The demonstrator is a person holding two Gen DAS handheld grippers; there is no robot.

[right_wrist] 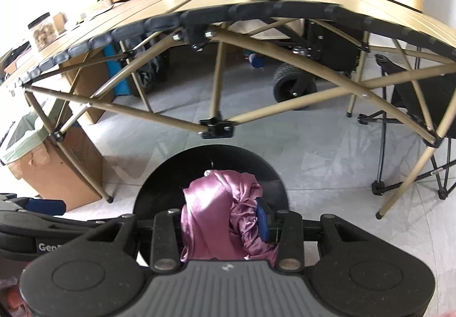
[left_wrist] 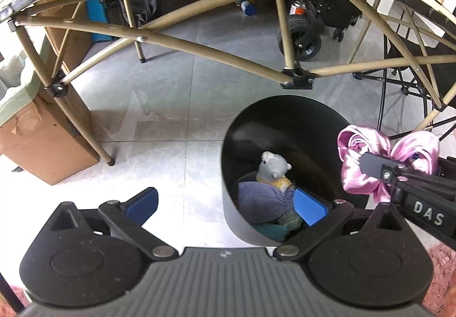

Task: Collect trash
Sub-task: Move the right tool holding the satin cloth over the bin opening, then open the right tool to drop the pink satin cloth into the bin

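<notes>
A black round bin [left_wrist: 242, 220] stands on the grey floor and holds a grey stuffed toy [left_wrist: 273, 166], a purple cloth [left_wrist: 262, 200] and other scraps. My left gripper [left_wrist: 226, 205] is open and empty, its right pad over the bin's near rim. My right gripper [right_wrist: 223, 220] is shut on a bunched pink satin cloth [right_wrist: 219, 214] and holds it above the bin [right_wrist: 159, 188]. In the left wrist view the pink cloth [left_wrist: 356, 174] hangs at the bin's right edge.
A folding table with tan legs [left_wrist: 199, 46] spans the space just behind the bin. A lined cardboard box [left_wrist: 42, 146] stands at the left. A black wheeled cart [left_wrist: 302, 37] and a folding chair [right_wrist: 413, 106] sit beyond. Pink rug [left_wrist: 439, 274] lies below.
</notes>
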